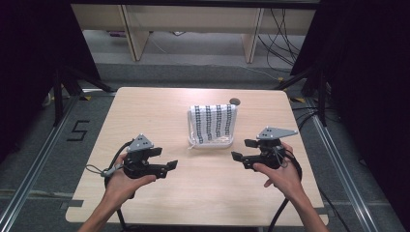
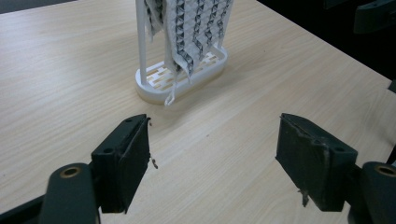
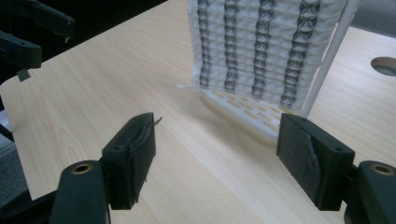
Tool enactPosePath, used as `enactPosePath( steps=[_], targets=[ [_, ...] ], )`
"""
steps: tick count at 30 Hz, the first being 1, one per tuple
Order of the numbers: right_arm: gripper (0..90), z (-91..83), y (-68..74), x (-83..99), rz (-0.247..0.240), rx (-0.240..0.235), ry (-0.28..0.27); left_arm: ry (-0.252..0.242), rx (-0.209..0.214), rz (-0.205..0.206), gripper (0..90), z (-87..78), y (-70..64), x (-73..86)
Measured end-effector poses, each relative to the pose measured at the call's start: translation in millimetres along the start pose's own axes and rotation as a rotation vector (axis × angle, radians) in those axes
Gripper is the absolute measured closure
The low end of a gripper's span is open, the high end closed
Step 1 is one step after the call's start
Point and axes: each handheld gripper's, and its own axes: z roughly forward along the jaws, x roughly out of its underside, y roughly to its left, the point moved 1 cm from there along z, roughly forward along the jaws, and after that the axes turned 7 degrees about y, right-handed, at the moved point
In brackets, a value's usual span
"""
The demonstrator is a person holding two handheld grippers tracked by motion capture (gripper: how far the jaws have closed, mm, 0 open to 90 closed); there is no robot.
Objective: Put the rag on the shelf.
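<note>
A white cloth with dark patterned stripes [image 1: 212, 123] hangs over a small white rack [image 1: 211, 143] near the middle back of the wooden table [image 1: 159, 106]. In the left gripper view the cloth [image 2: 189, 32] drapes down to the rack's slotted base [image 2: 187, 77]. The right gripper view has the cloth [image 3: 261, 46] close ahead, above the rack base [image 3: 243, 112]. My left gripper [image 1: 165, 159] is open, at the front left, apart from the rack. At the front right my right gripper [image 1: 242, 150] is open too. Both hold nothing.
A round hole [image 1: 235, 101] sits in the table just behind the rack. Dark stands and cables flank the table, with wooden furniture legs on the floor beyond its far edge. Bare tabletop lies between the grippers and the rack.
</note>
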Motion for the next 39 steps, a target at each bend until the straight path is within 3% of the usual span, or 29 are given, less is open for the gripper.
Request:
enactPosePath(
  steps=[1, 2, 3, 4, 7, 10, 13, 16, 21, 22, 29, 34, 35, 38, 39],
  targets=[
    [29.4, 0.3, 0.2, 1.8, -0.005, -0.006, 0.0, -0.013, 0.001, -0.022, 25.0, 1.1, -1.6, 1.1],
    [29.4, 0.3, 0.2, 1.8, -0.005, -0.006, 0.0, -0.013, 0.001, -0.022, 25.0, 1.1, -1.6, 1.1],
    [29.2, 1.4, 1.2, 4.7, -0.004, -0.024, 0.005, 0.005, 0.004, 0.004, 25.0, -0.3, 0.2, 3.0],
    [29.2, 1.4, 1.2, 4.7, -0.004, -0.024, 0.005, -0.013, 0.007, -0.016, 25.0, 1.3, -1.4, 4.5],
    [29.1, 3.1, 5.5, 11.1, 0.007, -0.034, 0.015, -0.006, 0.018, -0.011, 25.0, 3.2, -1.1, 9.3],
    [29.1, 4.9, 5.1, 13.9, -0.023, -0.033, 0.001, -0.003, 0.028, -0.011, 25.0, 4.0, -1.0, 14.0],
    [29.0, 6.2, 10.6, 21.1, 0.007, -0.071, 0.015, 0.008, 0.029, -0.003, 25.0, 6.3, -2.9, 21.3],
    [28.9, 6.1, 10.7, 24.5, -0.013, -0.052, 0.015, 0.007, 0.027, -0.002, 25.0, 8.4, -3.8, 25.7],
    [28.8, 8.6, 12.7, 35.3, -0.003, -0.066, 0.019, 0.019, 0.021, 0.0, 25.0, 11.2, -4.9, 38.3],
    [28.8, 8.8, 14.4, 37.6, 0.022, -0.065, 0.025, 0.019, 0.021, 0.0, 25.0, 11.2, -4.9, 38.3],
    [28.7, 13.1, 12.8, 50.0, 0.027, -0.092, 0.033, 0.033, 0.017, 0.008, 25.1, 13.0, -3.5, 53.0],
    [28.7, 13.9, 14.5, 56.8, 0.04, -0.076, 0.034, 0.033, 0.003, -0.004, 25.1, 14.1, -4.4, 61.5],
    [28.7, 15.5, 14.7, 60.3, 0.049, -0.071, 0.024, 0.054, 0.001, 0.025, 25.1, 13.3, -2.8, 64.4],
    [28.7, 16.9, 14.5, 65.2, 0.048, -0.064, 0.031, 0.043, 0.0, 0.009, 25.1, 14.4, -5.2, 67.0],
    [28.7, 16.9, 14.5, 65.2, 0.048, -0.064, 0.031, 0.064, 0.0, 0.036, 25.1, 12.8, -3.7, 68.3]
  ],
)
